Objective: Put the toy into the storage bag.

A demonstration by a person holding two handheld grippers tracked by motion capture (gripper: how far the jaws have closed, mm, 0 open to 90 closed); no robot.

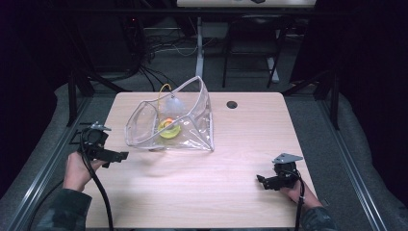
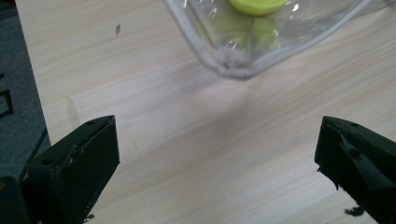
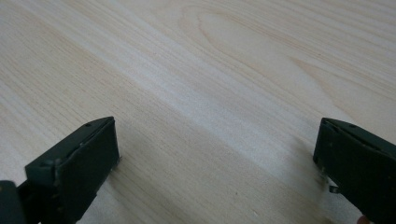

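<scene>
Black grippers, trailing cables, camouflage sleeves.

The pale wooden counter is brightly lit from above, while the room around it falls to near black. Glare glints on the clear plastic pouch, which casts a soft shadow. Both gripper views look soft, perhaps slightly motion-blurred, with near jaws out of focus.

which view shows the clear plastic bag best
The high view: the whole clear plastic bag stands open on the wooden table. The left gripper view catches just its near corner; the right gripper view looks along bare tabletop.
</scene>
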